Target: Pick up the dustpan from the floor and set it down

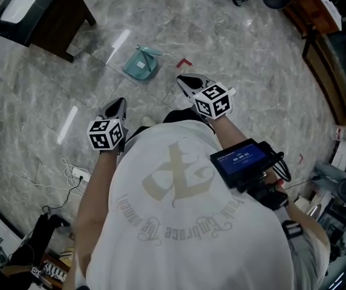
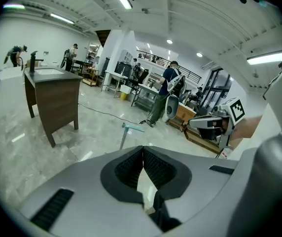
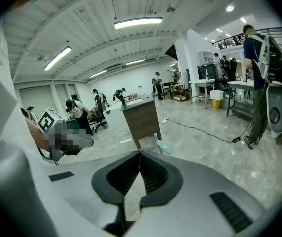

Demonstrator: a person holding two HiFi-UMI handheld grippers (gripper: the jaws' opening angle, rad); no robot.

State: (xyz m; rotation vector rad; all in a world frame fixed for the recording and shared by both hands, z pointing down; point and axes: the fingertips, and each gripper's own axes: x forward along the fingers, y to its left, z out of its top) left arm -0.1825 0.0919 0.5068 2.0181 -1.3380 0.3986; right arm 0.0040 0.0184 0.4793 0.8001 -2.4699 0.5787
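Note:
The teal dustpan (image 1: 141,65) lies on the grey marble floor ahead of me, its handle sticking up at the far side. My left gripper (image 1: 120,103) hovers to its near left, jaws shut on nothing. My right gripper (image 1: 182,80) is just to the dustpan's right, also shut and empty. In the left gripper view the left gripper (image 2: 142,148) points towards the dustpan (image 2: 131,128) a short way beyond its tips. In the right gripper view the right gripper (image 3: 139,152) has the dustpan (image 3: 163,146) just right of its closed tips.
A dark wooden cabinet (image 1: 58,17) stands at the far left. A red tape mark (image 1: 184,62) lies beside the dustpan. A power strip and cables (image 1: 76,174) lie at the near left. Wooden furniture (image 1: 318,17) lines the right. A person (image 2: 166,90) stands in the distance.

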